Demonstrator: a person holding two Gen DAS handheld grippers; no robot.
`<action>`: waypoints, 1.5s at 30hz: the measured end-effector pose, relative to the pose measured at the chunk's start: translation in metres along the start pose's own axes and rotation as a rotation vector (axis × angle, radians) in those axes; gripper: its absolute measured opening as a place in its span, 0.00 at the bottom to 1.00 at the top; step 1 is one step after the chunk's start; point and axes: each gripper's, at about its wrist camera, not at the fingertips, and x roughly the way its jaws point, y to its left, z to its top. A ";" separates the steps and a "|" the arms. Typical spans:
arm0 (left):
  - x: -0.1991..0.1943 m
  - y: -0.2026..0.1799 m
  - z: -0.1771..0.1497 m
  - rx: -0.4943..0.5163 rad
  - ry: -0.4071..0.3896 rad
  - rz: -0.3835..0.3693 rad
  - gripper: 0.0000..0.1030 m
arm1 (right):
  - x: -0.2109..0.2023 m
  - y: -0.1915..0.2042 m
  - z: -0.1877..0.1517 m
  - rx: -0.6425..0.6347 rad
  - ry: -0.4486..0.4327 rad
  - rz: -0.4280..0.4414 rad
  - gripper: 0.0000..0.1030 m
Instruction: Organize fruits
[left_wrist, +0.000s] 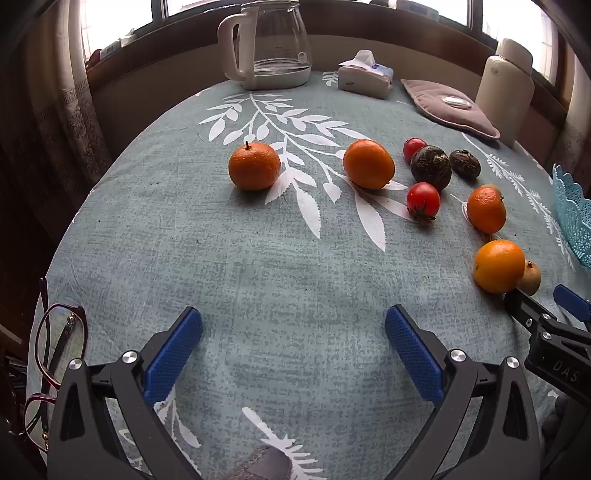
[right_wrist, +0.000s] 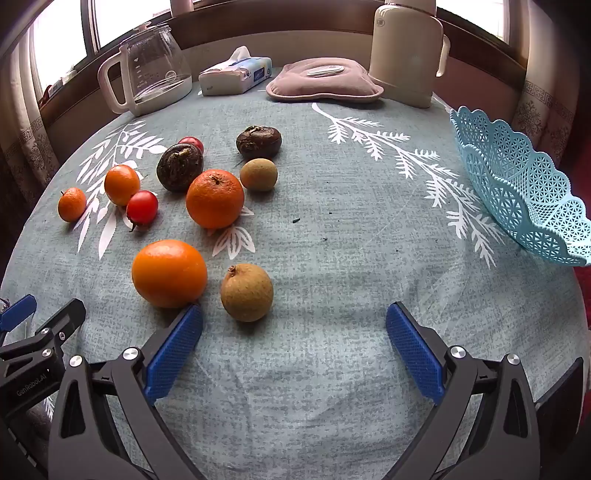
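Fruits lie loose on the grey-green tablecloth. In the right wrist view the nearest are an orange (right_wrist: 169, 272) and a brown round fruit (right_wrist: 246, 292), just ahead of my open, empty right gripper (right_wrist: 293, 345); its left fingertip (right_wrist: 184, 325) almost touches the orange. Farther off lie a mandarin (right_wrist: 215, 198), a second brown fruit (right_wrist: 258, 174), two dark chestnut-like fruits (right_wrist: 180, 167), red tomatoes (right_wrist: 142, 207) and small oranges (right_wrist: 122, 184). A light-blue lattice basket (right_wrist: 524, 188) stands at the right. My left gripper (left_wrist: 293, 345) is open and empty over bare cloth; oranges (left_wrist: 254, 166) (left_wrist: 368, 163) lie ahead of it.
A glass kettle (left_wrist: 273, 44), tissue pack (left_wrist: 365, 74), pink pad (left_wrist: 443, 107) and cream flask (right_wrist: 406, 55) line the table's far edge. Red-framed glasses (left_wrist: 55, 362) lie at the left edge. The right gripper shows in the left wrist view (left_wrist: 546, 314).
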 end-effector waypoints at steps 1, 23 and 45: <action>0.000 0.000 0.000 -0.002 0.001 -0.002 0.95 | 0.000 0.000 0.000 -0.001 -0.001 -0.001 0.98; -0.001 0.001 -0.001 -0.006 -0.002 0.007 0.95 | 0.000 0.000 0.000 -0.001 -0.001 -0.001 0.98; 0.000 0.002 0.003 0.002 0.020 -0.018 0.95 | -0.001 -0.003 0.000 -0.053 0.011 0.050 0.98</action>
